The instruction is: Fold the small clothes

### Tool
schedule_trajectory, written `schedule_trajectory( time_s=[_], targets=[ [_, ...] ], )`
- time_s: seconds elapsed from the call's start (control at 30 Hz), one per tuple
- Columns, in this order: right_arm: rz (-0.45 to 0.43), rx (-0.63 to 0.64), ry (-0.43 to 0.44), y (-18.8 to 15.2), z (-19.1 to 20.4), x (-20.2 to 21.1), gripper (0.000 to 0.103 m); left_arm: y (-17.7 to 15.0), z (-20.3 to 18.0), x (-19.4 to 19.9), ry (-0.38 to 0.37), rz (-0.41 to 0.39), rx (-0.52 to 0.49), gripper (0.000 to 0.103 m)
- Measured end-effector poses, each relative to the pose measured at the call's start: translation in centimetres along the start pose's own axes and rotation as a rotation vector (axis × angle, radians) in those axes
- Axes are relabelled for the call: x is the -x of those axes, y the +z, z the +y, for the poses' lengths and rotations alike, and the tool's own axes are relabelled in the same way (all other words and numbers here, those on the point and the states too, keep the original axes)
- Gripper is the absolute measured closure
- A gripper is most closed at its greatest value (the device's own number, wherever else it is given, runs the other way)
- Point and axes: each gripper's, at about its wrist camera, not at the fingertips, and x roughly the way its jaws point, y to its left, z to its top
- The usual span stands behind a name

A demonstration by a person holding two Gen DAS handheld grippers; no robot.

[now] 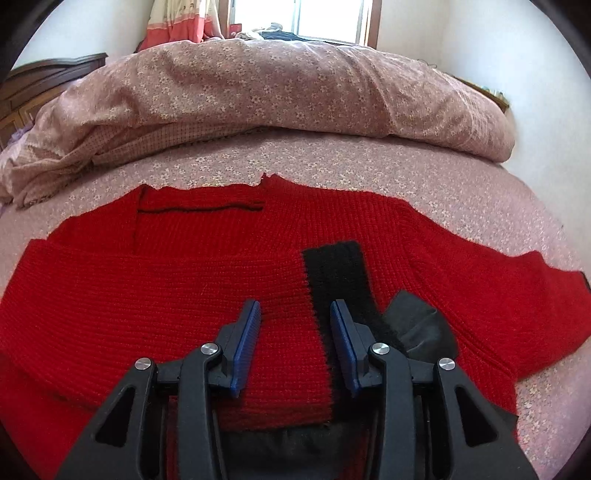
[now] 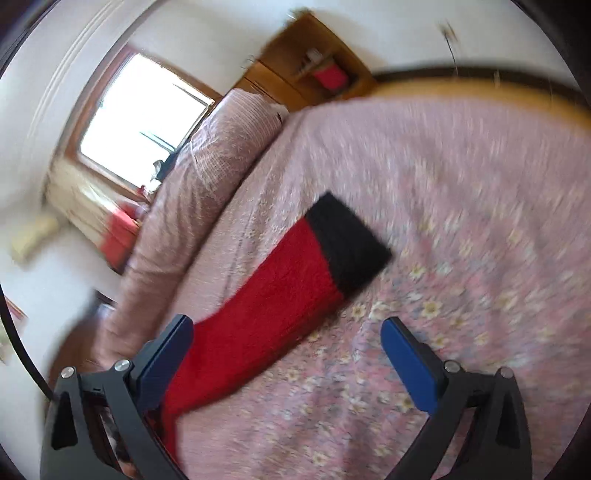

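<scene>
A red knitted sweater point(image 1: 166, 295) lies flat on the bed. One sleeve is folded across its body and ends in a black cuff point(image 1: 338, 273). My left gripper point(image 1: 294, 306) hovers over that folded sleeve beside the cuff. Its blue pads point(image 1: 247, 343) stand apart and press on nothing. In the blurred right wrist view the other red sleeve point(image 2: 266, 302), with its black cuff point(image 2: 347, 247), stretches out over the sheet. My right gripper point(image 2: 287, 322) is wide open, with its left pad over the sleeve and nothing gripped.
A pink flowered sheet point(image 1: 369, 166) covers the bed, and a rolled duvet point(image 1: 258, 92) lies along its far side under a window point(image 1: 328, 18). A dark grey cloth point(image 1: 421, 328) shows beside the cuff. A wooden cabinet point(image 2: 306, 62) stands beyond the bed's wooden edge point(image 2: 480, 88).
</scene>
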Motion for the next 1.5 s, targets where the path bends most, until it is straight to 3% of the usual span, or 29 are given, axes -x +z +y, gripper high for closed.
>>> schedule_trajectory(
  time_s=[0.53, 0.63, 0.7, 0.73, 0.77, 0.8, 0.87, 0.97, 1.03, 1.2, 1.33, 1.5],
  targets=[
    [-0.088, -0.003, 0.043, 3.6, -0.6, -3.3, 0.001, 0.1, -0.3, -0.3, 0.008, 0.014, -0.007, 0.067],
    [-0.074, -0.014, 0.018, 3.1, -0.3, -3.5, 0.011, 0.1, -0.2, -0.3, 0.009, 0.013, -0.007, 0.067],
    [-0.056, -0.009, 0.002, 2.8, 0.0, -4.1, 0.02, 0.1, -0.2, -0.3, 0.007, 0.014, -0.006, 0.067],
    [-0.051, -0.001, -0.013, 2.8, 0.0, -4.4, 0.032, 0.1, -0.2, -0.3, 0.006, 0.014, -0.005, 0.067],
    [-0.052, 0.004, -0.035, 2.9, -0.1, -4.6, 0.064, 0.1, -0.1, -0.2, -0.001, 0.014, -0.002, 0.067],
    [-0.071, 0.002, -0.092, 2.8, -0.2, -4.8, 0.091, 0.1, 0.0, -0.2, -0.019, 0.015, 0.003, 0.067],
    [-0.095, 0.029, -0.153, 2.6, -0.1, -5.0, 0.092, 0.4, 0.7, 0.6, -0.109, 0.037, 0.003, 0.067],
    [-0.124, 0.224, -0.293, 2.2, 3.6, -5.8, 0.093, 0.9, 2.4, 3.2, -0.199, 0.03, -0.014, 0.067],
    [-0.152, 0.358, -0.308, 1.7, 7.8, -6.2, 0.093, 1.5, 4.2, 5.7, -0.187, 0.003, -0.034, 0.067],
    [-0.162, 0.519, -0.141, -0.8, 18.9, -7.8, 0.092, 3.2, 9.7, 10.1, -0.102, -0.041, -0.072, 0.066],
    [-0.154, 0.594, 0.019, -5.4, 28.7, -9.5, 0.092, 3.7, 14.9, 12.1, -0.002, -0.076, -0.067, 0.061],
    [-0.142, 0.669, 0.178, -13.4, 38.6, -12.0, 0.092, 4.1, 21.0, 12.1, 0.036, -0.109, 0.061, 0.06]
  ],
)
